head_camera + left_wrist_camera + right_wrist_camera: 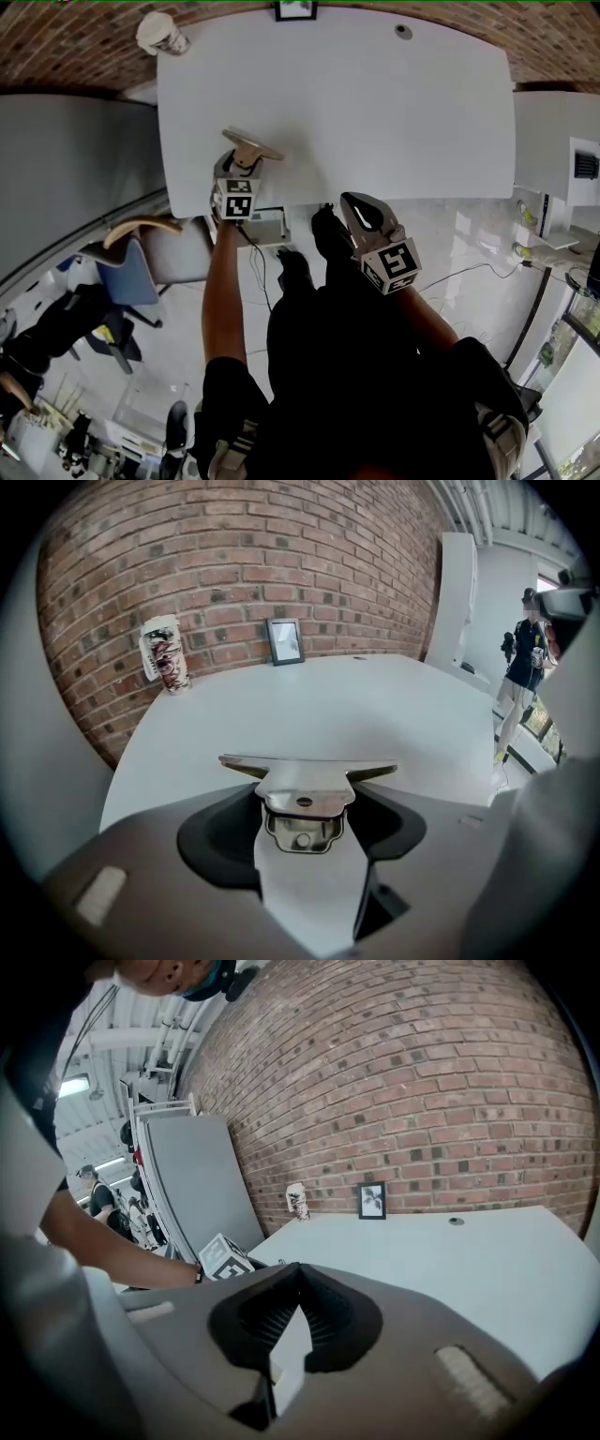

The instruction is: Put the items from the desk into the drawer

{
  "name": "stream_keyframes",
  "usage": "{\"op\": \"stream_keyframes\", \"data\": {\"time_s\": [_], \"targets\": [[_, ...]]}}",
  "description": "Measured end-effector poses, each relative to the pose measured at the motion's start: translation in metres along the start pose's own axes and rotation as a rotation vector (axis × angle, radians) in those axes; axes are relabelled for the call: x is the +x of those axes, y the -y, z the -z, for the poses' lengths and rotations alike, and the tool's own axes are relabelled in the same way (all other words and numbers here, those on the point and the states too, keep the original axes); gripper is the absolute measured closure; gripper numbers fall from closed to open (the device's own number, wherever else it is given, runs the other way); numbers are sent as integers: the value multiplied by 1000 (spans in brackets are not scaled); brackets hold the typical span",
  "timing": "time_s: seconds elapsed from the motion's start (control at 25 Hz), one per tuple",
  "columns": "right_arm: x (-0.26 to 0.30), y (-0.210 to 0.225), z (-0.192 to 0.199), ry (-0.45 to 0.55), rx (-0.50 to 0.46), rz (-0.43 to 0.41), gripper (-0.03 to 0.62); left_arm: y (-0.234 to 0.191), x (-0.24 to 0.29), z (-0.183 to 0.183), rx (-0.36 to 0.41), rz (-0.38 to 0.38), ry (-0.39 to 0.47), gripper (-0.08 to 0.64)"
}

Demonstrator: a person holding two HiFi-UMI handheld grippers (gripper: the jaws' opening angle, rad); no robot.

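My left gripper (246,157) is over the near left part of the white desk (375,112), shut on a flat metal clip (305,794). The clip's wide bar (251,142) sticks out ahead of the jaws, just above the desk top. My right gripper (349,199) hangs at the desk's near edge, to the right of the left one. Its jaws are shut (298,1269) with nothing between them. A white box-like unit (267,225) sits below the desk edge under the left gripper, mostly hidden. I cannot tell whether it is the drawer.
A patterned paper cup (161,34) stands at the desk's far left corner. A small picture frame (295,10) leans on the brick wall, with a cable grommet (403,31) to its right. A blue chair (127,272) is at the left, and a person (525,658) stands far right.
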State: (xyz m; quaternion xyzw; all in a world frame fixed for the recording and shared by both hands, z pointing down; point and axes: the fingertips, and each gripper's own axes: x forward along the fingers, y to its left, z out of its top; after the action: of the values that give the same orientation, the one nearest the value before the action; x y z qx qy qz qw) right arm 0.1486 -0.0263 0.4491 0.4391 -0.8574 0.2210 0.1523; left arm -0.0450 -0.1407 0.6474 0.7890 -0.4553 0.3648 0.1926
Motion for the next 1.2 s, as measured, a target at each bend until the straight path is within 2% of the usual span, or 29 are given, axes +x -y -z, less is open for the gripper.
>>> {"op": "stream_keyframes", "data": {"time_s": [0.32,0.6,0.92,1.2], "targets": [[-2,-33,-3,10,-44,-53,588,-2,-54,12,-53,-56,42,255],[2,-79,-4,27,-102,-130,588,-14,-120,35,-100,-119,91,255],[15,-134,0,32,-162,-219,588,-27,-190,85,-185,-191,125,255],[41,-164,5,25,-208,-261,588,-24,-216,139,-273,-209,106,255]]}}
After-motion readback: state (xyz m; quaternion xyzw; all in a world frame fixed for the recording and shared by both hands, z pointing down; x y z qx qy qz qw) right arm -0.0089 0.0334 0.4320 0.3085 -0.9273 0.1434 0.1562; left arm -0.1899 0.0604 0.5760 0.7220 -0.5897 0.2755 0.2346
